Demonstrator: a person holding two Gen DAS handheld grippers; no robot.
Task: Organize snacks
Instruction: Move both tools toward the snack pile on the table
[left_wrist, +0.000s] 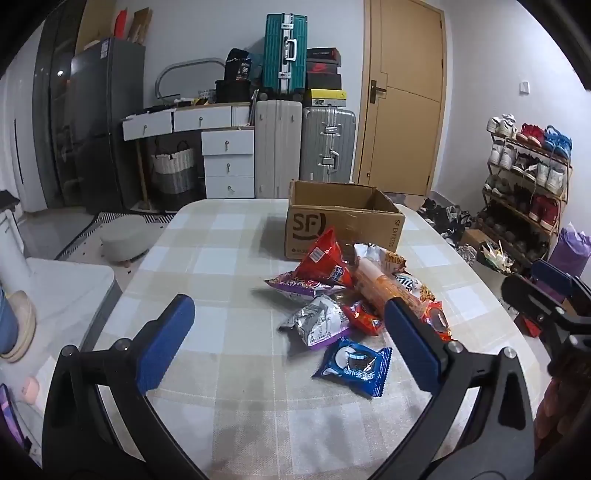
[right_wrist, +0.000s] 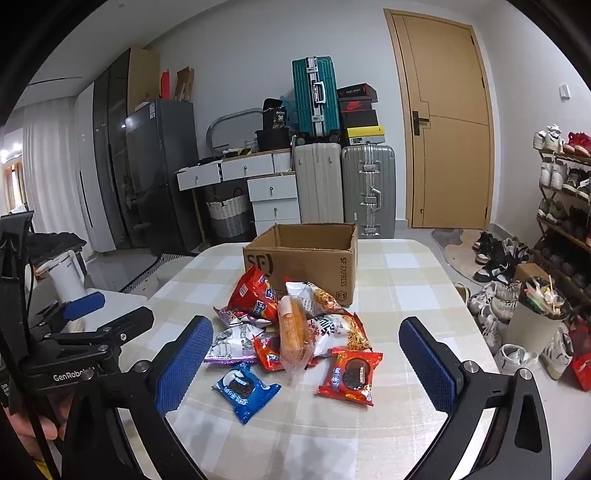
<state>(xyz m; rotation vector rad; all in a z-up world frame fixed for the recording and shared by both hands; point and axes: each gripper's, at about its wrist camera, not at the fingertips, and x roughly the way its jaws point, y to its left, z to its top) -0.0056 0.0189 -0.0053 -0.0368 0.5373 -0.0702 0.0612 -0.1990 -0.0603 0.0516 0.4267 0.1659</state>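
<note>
A pile of snack packets lies on the checked table (left_wrist: 207, 417) in front of an open cardboard SF box (left_wrist: 343, 225), which also shows in the right wrist view (right_wrist: 306, 264). The pile holds a blue cookie packet (left_wrist: 352, 365) (right_wrist: 245, 389), a red cookie packet (right_wrist: 351, 376), a red chip bag (left_wrist: 327, 264) (right_wrist: 255, 293), an orange bread roll (right_wrist: 293, 338) and a silver-purple packet (left_wrist: 317, 323). My left gripper (left_wrist: 288, 345) is open and empty, just short of the pile. My right gripper (right_wrist: 306, 369) is open and empty, above the near side of the pile.
The box's inside is hidden from both views. Beyond the table stand suitcases (left_wrist: 327, 147), white drawers (left_wrist: 229, 158) and a door (left_wrist: 402, 96). A shoe rack (left_wrist: 524, 184) and loose shoes (right_wrist: 495, 295) are to the right. A white stool (left_wrist: 122, 236) stands left.
</note>
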